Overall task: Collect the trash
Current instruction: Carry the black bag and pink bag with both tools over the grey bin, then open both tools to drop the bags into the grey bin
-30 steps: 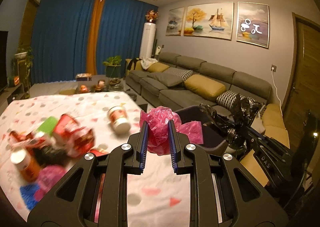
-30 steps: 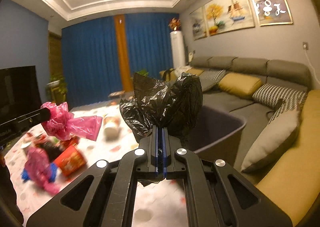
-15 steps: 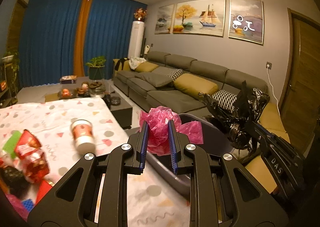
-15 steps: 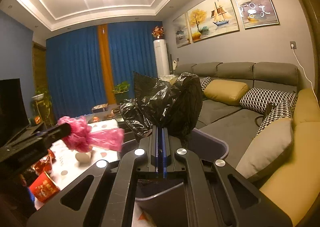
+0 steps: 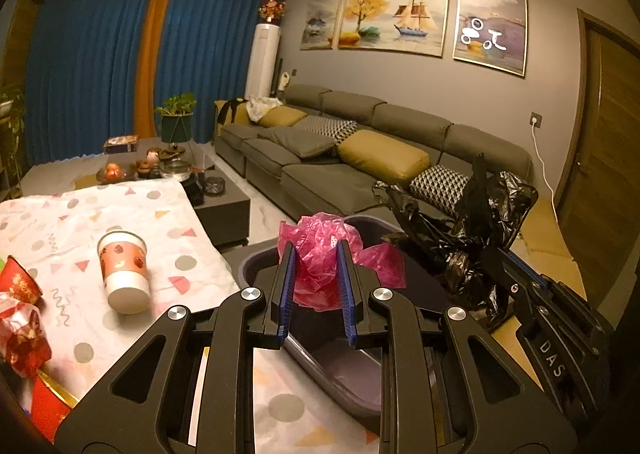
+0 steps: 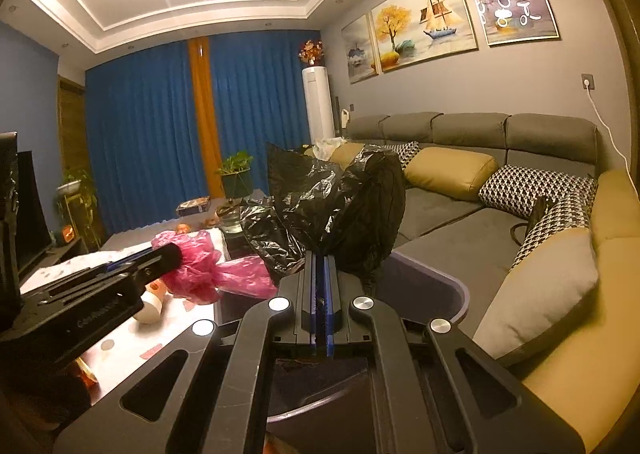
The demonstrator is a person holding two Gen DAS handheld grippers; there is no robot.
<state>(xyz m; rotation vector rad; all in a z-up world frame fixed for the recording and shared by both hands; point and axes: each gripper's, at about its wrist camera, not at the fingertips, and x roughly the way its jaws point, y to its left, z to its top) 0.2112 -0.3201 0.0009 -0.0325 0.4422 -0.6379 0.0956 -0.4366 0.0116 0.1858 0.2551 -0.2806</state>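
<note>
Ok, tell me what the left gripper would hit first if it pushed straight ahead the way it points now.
Probably the dark grey plastic bin: the left gripper, shut on a crumpled pink plastic bag, points slightly down over the bin's open mouth, so the inside or far rim comes first. Depth is unclear.

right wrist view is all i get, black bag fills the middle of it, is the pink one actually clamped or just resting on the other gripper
Observer: Clamped. The left wrist view shows the pink bag pinched between the blue pads of the left gripper.
Operator: is it over the bin yet
Observer: Yes, from that side the pink bag hangs above the near rim of the dark bin, with the bin's open inside below it.
Operator: anything left on the table
Observer: A paper cup lies on its side on the patterned cloth, and red wrappers sit at its left edge.
</note>
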